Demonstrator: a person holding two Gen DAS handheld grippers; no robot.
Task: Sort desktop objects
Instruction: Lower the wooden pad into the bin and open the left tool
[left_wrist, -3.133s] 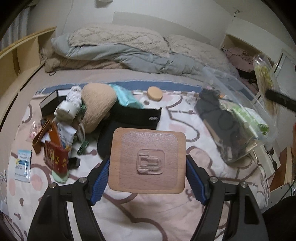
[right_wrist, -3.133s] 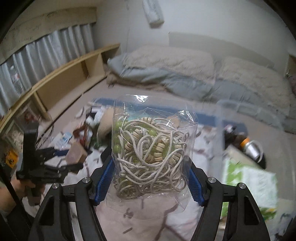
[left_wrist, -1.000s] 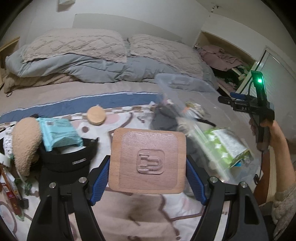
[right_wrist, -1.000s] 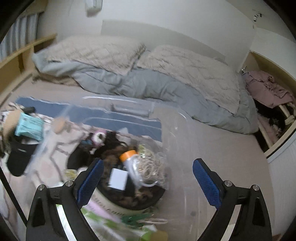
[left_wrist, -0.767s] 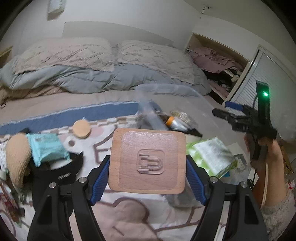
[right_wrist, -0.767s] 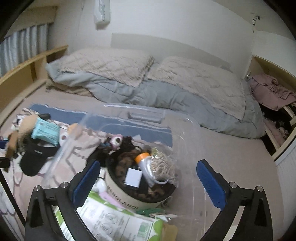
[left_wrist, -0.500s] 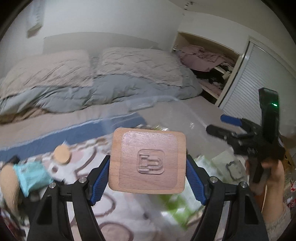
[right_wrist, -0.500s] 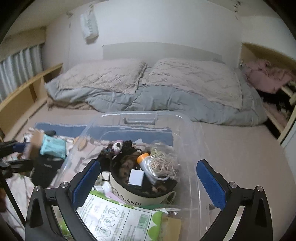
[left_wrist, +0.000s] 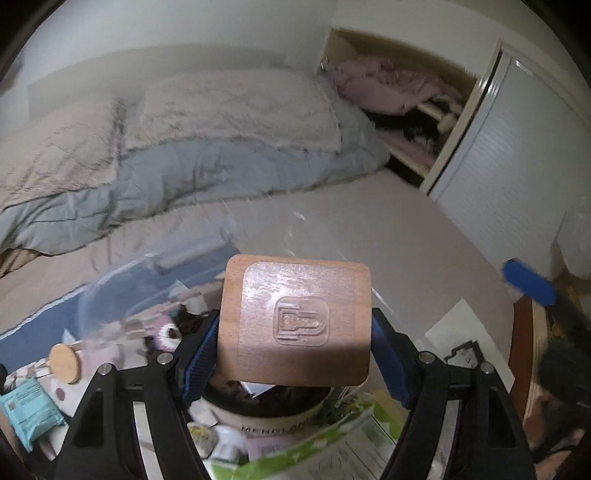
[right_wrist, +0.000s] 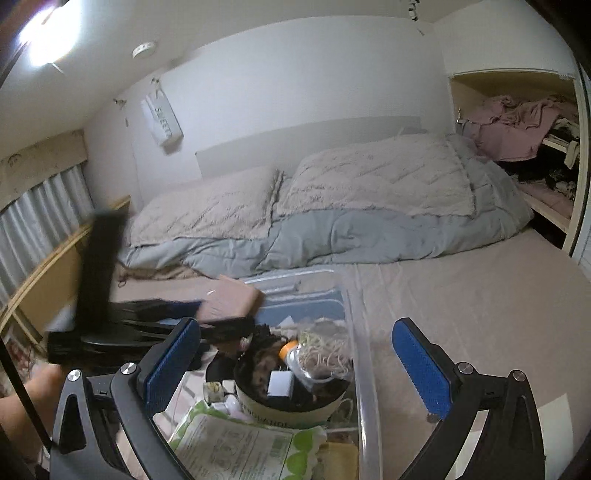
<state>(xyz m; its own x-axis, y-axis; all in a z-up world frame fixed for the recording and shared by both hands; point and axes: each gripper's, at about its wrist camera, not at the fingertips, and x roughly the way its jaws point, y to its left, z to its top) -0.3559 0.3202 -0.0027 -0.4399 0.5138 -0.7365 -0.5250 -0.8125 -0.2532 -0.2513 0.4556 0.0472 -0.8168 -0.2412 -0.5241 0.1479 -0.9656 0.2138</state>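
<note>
My left gripper is shut on a square wooden block with a clear plastic hook stuck on its face. It holds the block over the clear plastic bin. In the right wrist view the same block hangs above the bin's far left corner, gripped by the blurred left gripper. My right gripper is open and empty, just above the bin's near side. Inside the bin lie a bag of cord, an orange-capped bottle, a round cream tin and a green-white packet.
The bin sits on a bed with beige pillows and a grey duvet behind it. A round wooden disc and a teal packet lie left of the bin. An open closet stands at right and a wooden shelf at left.
The left gripper has carried the wooden block rightward until it is over the bin. The right gripper, which earlier held the bag of cord, opened wide and pulled back; the bag lies in the bin.
</note>
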